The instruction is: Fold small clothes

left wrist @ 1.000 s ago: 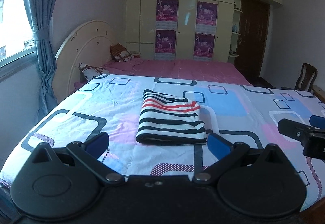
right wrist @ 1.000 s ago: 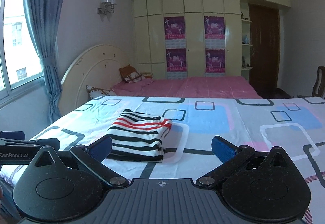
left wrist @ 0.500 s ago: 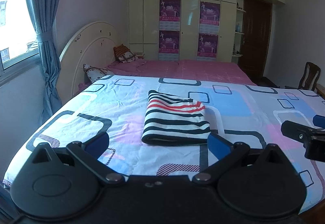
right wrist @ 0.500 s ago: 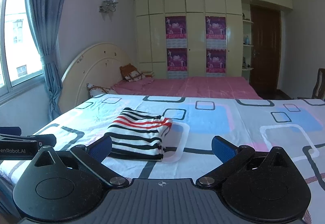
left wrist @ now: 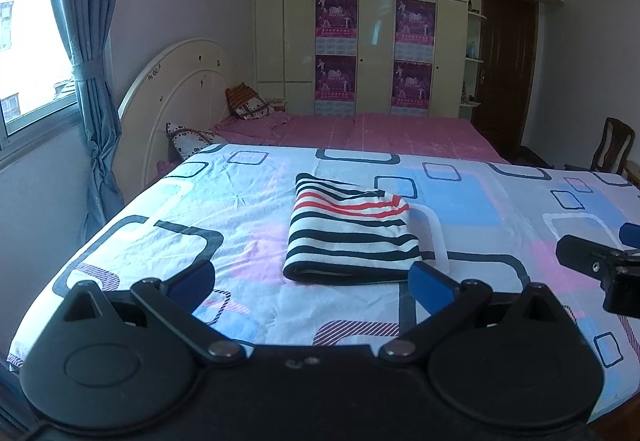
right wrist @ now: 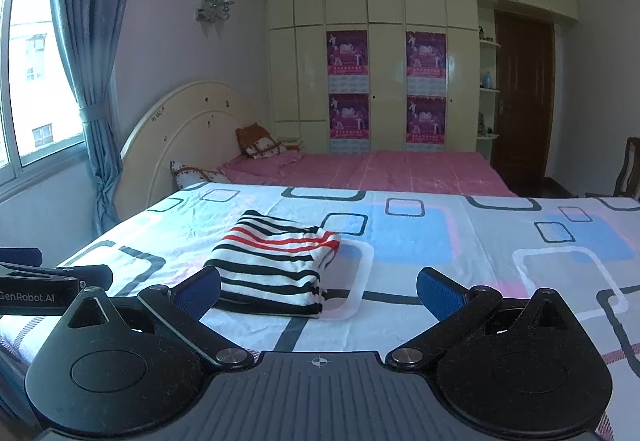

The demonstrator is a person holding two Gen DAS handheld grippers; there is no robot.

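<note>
Left wrist view: the left gripper (left wrist: 311, 280) has its 2 blue pads spread wide and grips nothing. The striped garment (left wrist: 350, 235), folded into a neat rectangle, lies on the patterned bedsheet (left wrist: 168, 217) just beyond the pads. The right gripper (left wrist: 604, 265) shows at the right edge.

Right wrist view: the right gripper (right wrist: 319, 291) is also wide apart and empty. The striped garment (right wrist: 274, 265) rests on the bedsheet (right wrist: 460, 241), ahead and to the left, near the left pad. The left gripper (right wrist: 48, 281) juts in from the left edge.
</note>
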